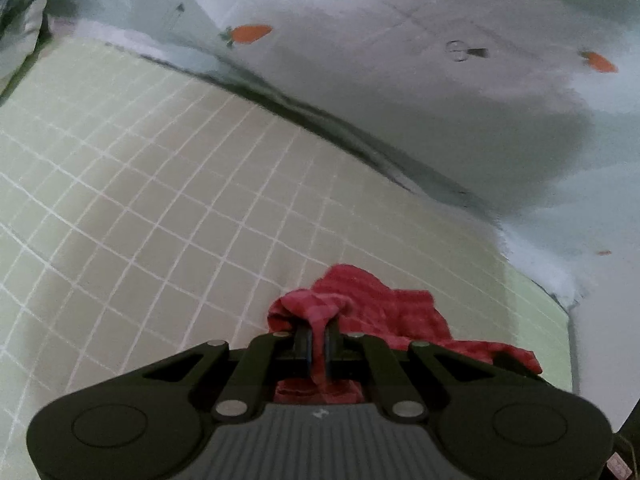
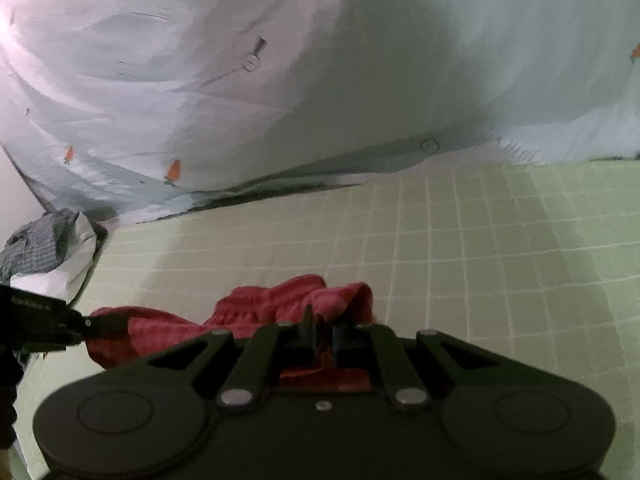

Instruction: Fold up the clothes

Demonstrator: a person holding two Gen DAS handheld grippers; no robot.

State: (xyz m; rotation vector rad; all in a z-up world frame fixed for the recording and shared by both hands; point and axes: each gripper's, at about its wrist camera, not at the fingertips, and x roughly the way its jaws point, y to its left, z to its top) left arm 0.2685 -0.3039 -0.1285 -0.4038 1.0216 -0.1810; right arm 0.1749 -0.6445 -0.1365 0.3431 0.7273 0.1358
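— Where is the crumpled red knitted garment [image 1: 372,304]?
— Bunched on the pale green bed sheet with the white grid [image 1: 152,184], near its edge.
— And the grippers?
— The left gripper [image 1: 318,334] pinches one fold, the right gripper [image 2: 322,330] another; beyond lies a pale duvet printed with orange carrots [image 1: 400,60].

From my right wrist view, the checked garment [image 2: 34,242] at nine o'clock is cut by the frame edge; the red cloth [image 2: 256,312] at six o'clock disappears beneath my gripper body.
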